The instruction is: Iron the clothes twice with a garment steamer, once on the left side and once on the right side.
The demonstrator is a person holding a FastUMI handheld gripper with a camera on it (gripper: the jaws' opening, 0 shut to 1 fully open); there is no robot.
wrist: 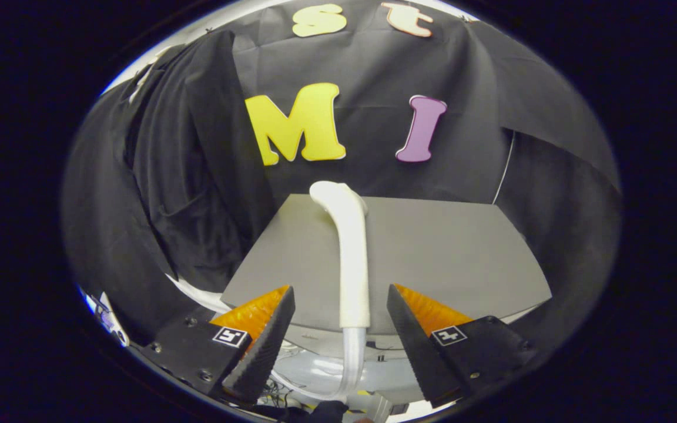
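Note:
A white garment steamer lies on the grey table, its head pointing away toward the wall and its handle reaching back between my fingers. My gripper is open, one finger on each side of the handle with a gap to each. A clear hose runs from the handle's near end down below the table edge. A black garment hangs to the left of the table, beyond my left finger.
The table's near edge lies just under my fingertips. Below it sit cables and a white base unit. Black cloth walls close in behind and to the right of the table.

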